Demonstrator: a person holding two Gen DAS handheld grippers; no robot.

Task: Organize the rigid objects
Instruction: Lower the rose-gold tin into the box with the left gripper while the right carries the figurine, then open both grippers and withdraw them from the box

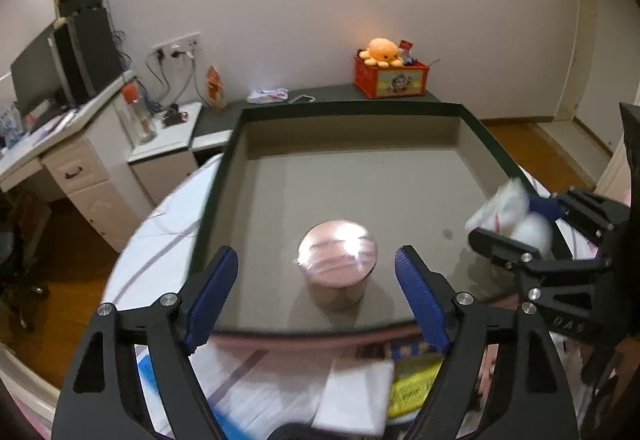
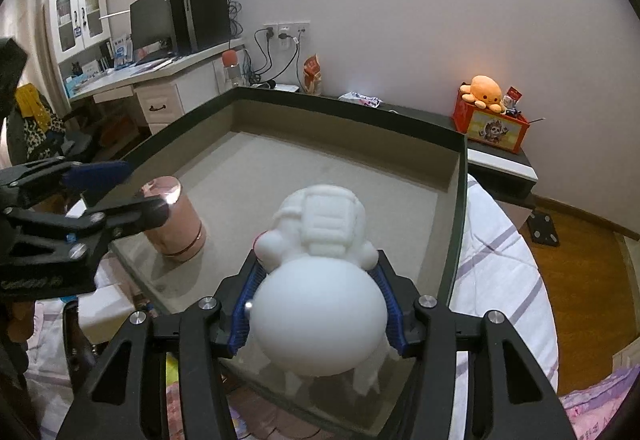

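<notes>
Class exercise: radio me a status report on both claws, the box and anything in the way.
Left claw open, pink tin standing free in the box. Right claw shut on white astronaut figure, over the box. Nothing blocking.

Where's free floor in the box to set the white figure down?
Most of the box floor is bare: the far half up to the back wall, and the right side along the right wall. The pink can stands near the front edge, left of centre, with the open left gripper around it. The right gripper holds the figure over the front right.
</notes>
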